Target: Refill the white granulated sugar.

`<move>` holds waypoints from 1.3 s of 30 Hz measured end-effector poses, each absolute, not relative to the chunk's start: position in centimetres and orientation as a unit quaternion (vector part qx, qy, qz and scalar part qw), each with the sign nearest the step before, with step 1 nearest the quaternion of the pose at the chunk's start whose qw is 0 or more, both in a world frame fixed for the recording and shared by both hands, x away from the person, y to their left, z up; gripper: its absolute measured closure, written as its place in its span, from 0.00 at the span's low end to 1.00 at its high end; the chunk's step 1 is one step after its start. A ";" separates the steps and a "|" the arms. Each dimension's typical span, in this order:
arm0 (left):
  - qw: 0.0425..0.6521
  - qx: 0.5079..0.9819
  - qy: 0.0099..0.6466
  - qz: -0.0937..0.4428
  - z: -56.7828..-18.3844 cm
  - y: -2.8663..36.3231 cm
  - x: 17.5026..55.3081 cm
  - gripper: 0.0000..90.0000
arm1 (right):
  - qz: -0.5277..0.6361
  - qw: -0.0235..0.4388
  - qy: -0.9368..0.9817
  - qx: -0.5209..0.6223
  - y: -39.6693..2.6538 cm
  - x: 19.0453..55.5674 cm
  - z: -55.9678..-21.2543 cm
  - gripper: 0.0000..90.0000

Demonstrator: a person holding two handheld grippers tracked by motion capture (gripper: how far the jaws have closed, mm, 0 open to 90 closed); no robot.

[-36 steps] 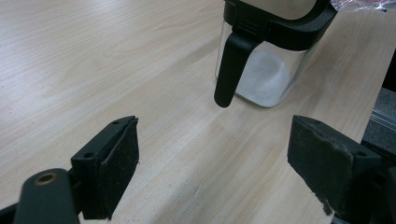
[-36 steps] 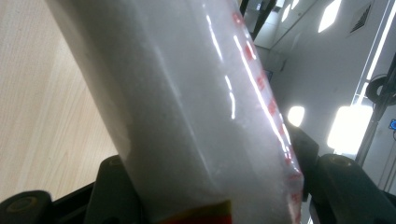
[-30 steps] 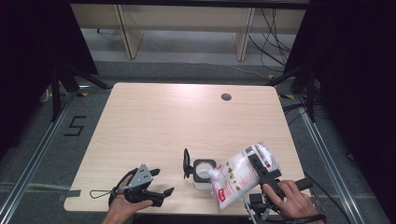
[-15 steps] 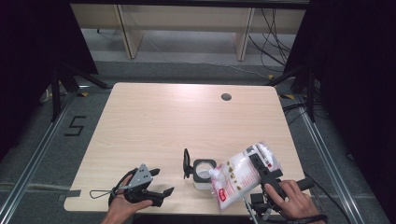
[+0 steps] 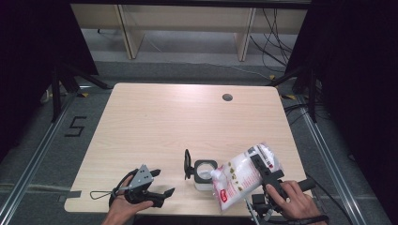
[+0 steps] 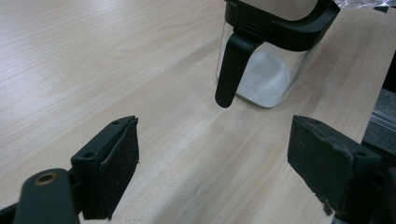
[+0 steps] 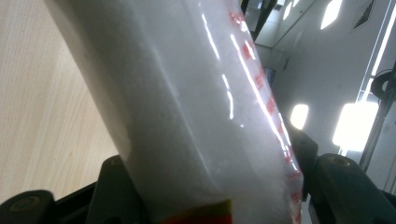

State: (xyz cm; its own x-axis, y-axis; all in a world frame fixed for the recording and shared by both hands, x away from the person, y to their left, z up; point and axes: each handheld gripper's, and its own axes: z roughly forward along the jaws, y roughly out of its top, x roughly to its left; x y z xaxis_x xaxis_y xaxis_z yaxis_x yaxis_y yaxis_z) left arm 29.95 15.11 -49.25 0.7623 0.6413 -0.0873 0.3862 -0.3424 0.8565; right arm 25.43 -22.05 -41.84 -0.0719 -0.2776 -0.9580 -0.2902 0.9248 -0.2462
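White-filled bag [image 7: 187,107] hiding right gripper [image 7: 210,196] pads, jar [image 6: 273,51] top cropped

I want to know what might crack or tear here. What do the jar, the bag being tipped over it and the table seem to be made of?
The jar looks like clear glass or hard plastic, since white grains show through its wall; its rim and handle are matt black plastic. The bag seems to be thin glossy plastic film, crinkled, with bright reflections. The table looks like pale wood-grain laminate, smooth and matt.

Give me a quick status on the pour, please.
Right gripper clamped on tilted bag, corner over open container. Left gripper open, idle on table. Nothing in the way.
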 end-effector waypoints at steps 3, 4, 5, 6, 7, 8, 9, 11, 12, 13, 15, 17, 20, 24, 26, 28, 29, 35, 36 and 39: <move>0.476 0.809 0.318 0.134 -49.3 15.2 30.0 0.18 | 0.011 0.654 0.734 -0.186 -22.1 25.4 -42.0 0.53; 0.479 0.806 0.321 0.132 -49.3 15.2 30.0 0.18 | 0.012 0.654 0.731 -0.193 -22.0 25.5 -41.9 0.53; 0.479 0.806 0.321 0.132 -49.3 15.2 30.0 0.18 | 0.012 0.654 0.732 -0.192 -22.1 25.5 -42.0 0.53; 0.479 0.806 0.321 0.132 -49.3 15.2 30.0 0.18 | 0.012 0.654 0.732 -0.192 -22.1 25.5 -42.0 0.53; 0.479 0.806 0.321 0.133 -49.3 15.1 29.9 0.18 | 0.014 0.652 0.735 -0.185 -22.1 25.4 -42.1 0.53; 0.477 0.808 0.319 0.134 -49.3 15.1 29.9 0.18 | 0.012 0.654 0.732 -0.190 -22.1 25.4 -41.9 0.53; 0.477 0.808 0.320 0.133 -49.3 15.1 29.9 0.18 | 0.016 0.654 0.734 -0.185 -22.1 25.5 -42.0 0.53; 0.478 0.807 0.320 0.134 -49.3 15.1 29.9 0.18 | 0.011 0.656 0.729 -0.193 -22.1 25.4 -41.8 0.53; 0.477 0.808 0.318 0.134 -49.2 15.1 29.9 0.18 | 0.013 0.653 0.733 -0.187 -22.2 25.4 -41.9 0.53; 0.483 0.804 0.322 0.131 -49.3 15.1 30.0 0.18 | 0.018 0.654 0.734 -0.183 -22.2 25.4 -41.9 0.53; 0.479 0.807 0.319 0.132 -49.3 15.1 30.0 0.18 | 0.008 0.653 0.732 -0.193 -22.1 25.4 -41.7 0.53; 0.481 0.805 0.320 0.132 -49.3 15.1 29.9 0.18 | 0.011 0.657 0.728 -0.195 -22.1 25.4 -41.8 0.53; 0.479 0.807 0.319 0.133 -49.2 15.1 29.9 0.18 | 0.014 0.655 0.733 -0.182 -22.2 25.4 -42.0 0.53; 0.476 0.808 0.320 0.134 -49.2 15.1 29.9 0.18 | 0.012 0.656 0.729 -0.193 -22.1 25.4 -41.7 0.53; 0.478 0.808 0.318 0.133 -49.2 15.2 30.0 0.18 | 0.012 0.657 0.729 -0.191 -22.1 25.4 -41.7 0.53; 0.478 0.808 0.318 0.133 -49.2 15.1 30.0 0.18 | 0.011 0.657 0.729 -0.193 -22.1 25.4 -41.7 0.53; 0.478 0.808 0.318 0.133 -49.2 15.1 30.0 0.18 | 0.010 0.657 0.729 -0.193 -22.1 25.4 -41.7 0.53; 0.478 0.808 0.318 0.132 -49.2 15.1 29.9 0.18 | 0.010 0.656 0.729 -0.193 -22.1 25.4 -41.7 0.53; 0.477 0.808 0.319 0.133 -49.2 15.1 29.9 0.18 | 0.011 0.656 0.730 -0.193 -22.1 25.4 -41.7 0.53; 0.479 0.807 0.318 0.133 -49.2 15.1 29.9 0.18 | 0.010 0.656 0.730 -0.193 -22.1 25.4 -41.7 0.53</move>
State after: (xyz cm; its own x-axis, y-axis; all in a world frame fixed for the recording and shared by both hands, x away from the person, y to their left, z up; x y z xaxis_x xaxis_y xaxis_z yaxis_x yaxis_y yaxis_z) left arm 29.94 15.11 -49.21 0.7626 0.6404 -0.0908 0.3862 -0.3382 0.8582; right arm 25.38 -22.10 -41.66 -0.0648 -0.2680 -0.9612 -0.2944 0.9255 -0.2382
